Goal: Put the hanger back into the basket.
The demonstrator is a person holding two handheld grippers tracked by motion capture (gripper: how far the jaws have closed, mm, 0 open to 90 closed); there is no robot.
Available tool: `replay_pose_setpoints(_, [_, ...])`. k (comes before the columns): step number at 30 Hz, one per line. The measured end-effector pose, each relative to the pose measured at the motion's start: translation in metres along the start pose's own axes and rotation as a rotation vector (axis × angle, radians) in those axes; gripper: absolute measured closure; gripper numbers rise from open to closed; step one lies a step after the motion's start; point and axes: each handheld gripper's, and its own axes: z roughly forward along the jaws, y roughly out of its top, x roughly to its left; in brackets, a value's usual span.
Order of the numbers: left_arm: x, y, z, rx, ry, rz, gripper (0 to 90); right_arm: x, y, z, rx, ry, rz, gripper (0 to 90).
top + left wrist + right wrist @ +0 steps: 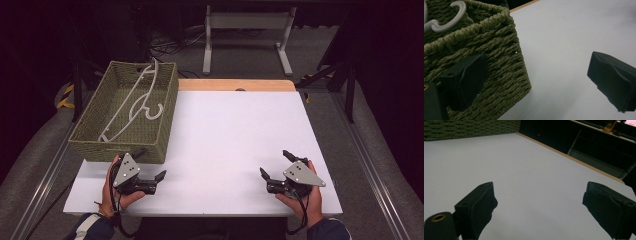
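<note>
Jaws spread wide on both grippers, nothing between either pair.

Broad white table (225,140), wooden edge strip along the far side. Grey floor around it, a pale metal frame (247,35) standing beyond the far edge.

Green woven basket (125,112) on the far-left part of the table, overhanging the left edge a little, long side running away from the person. 1 white plastic hanger (131,102) inside, lying slanted, its top end resting over the far rim, hook curled near the middle of the basket. Same hook seen just above the near rim in the left gripper view (449,17), the basket's near-right corner (499,62) close in front of the camera.

Left gripper (149,174) held low over the near-left table, just beside the basket's near wall, 1 jaw up against the weave, the other out over bare white surface. Cannot tell whether that jaw touches the wall. Grey 3-cornered plate on top, hand (117,192) wrapped beneath, dark sleeve behind.

Right gripper (275,165) near the near-right corner, well apart from the basket, pointing toward the table's middle. Both black jaws over bare table in the right gripper view (536,210), basket wall (471,128) far off at the top left.
</note>
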Motion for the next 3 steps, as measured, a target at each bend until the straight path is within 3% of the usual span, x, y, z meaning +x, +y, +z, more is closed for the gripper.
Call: replay_pose_setpoints(3, [0.0004, 0.0, 0.0019, 0.005, -0.006, -0.014, 4.0, -0.0018, -0.0002, 0.0, 0.001, -0.003, 0.007, 9.7])
